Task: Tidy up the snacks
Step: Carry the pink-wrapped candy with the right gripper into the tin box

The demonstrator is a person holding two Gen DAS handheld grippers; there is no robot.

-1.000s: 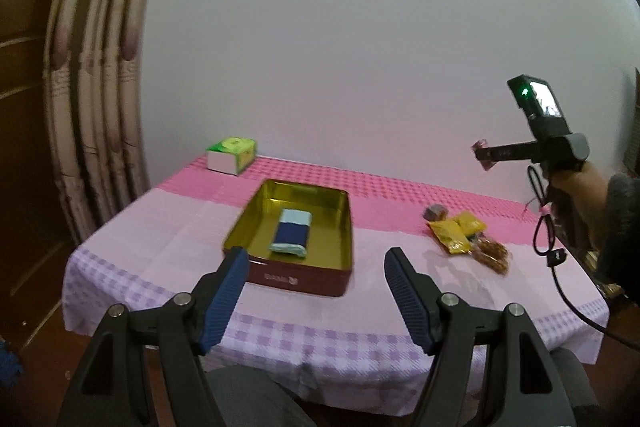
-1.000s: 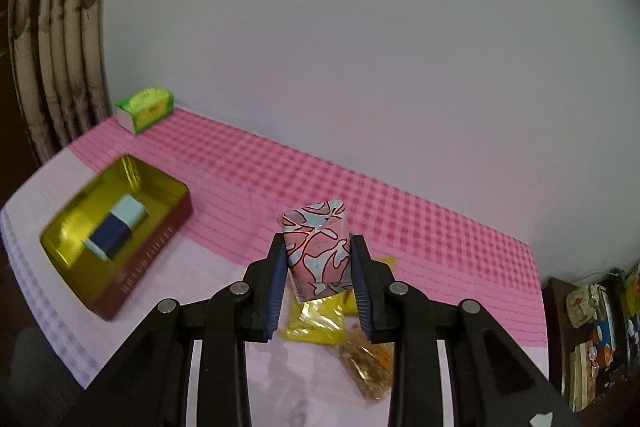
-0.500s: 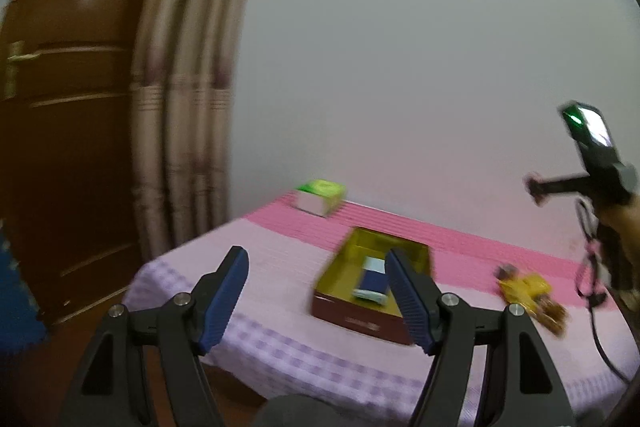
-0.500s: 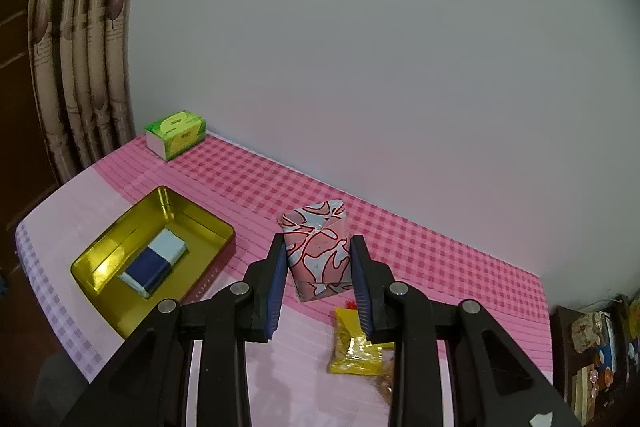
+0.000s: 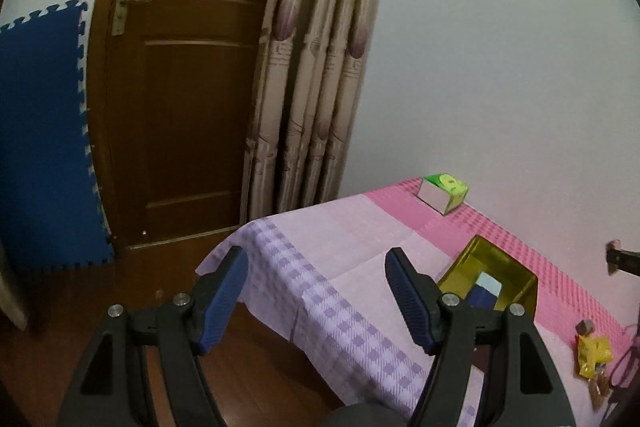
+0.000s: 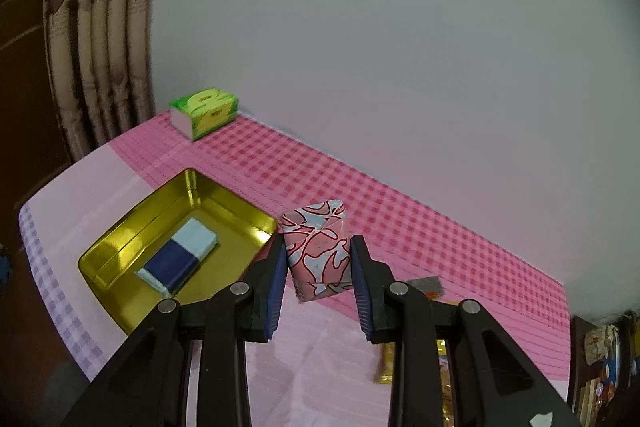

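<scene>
- A small pink packet (image 6: 318,251) with a red-and-pale-blue swirl pattern is clamped between the blue pads of the right gripper (image 6: 319,281) and carried in the air, just beside the near corner of the gold tin (image 6: 120,247).
- The tin stands open on the checked tablecloth (image 6: 400,211); a dark-blue-and-pale-blue packet (image 6: 180,257) lies flat inside it.
- The pink packet is judged light and fairly stiff-sided, since its flat faces show no denting under the pads; its glossy wrapper may prove slippery, so a hold across the two broad sides, low on the body as now, seems soundest.
- The left gripper (image 5: 316,297) is spread wide with nothing between its jaws; it points past the table corner toward the wooden door (image 5: 180,107) and curtain (image 5: 316,67).
- More snacks, among them a yellow wrapper (image 5: 594,353), lie in a loose pile on the cloth, well apart from the tin.
- A green tissue box (image 6: 204,113) sits at the far corner, near the wall.
</scene>
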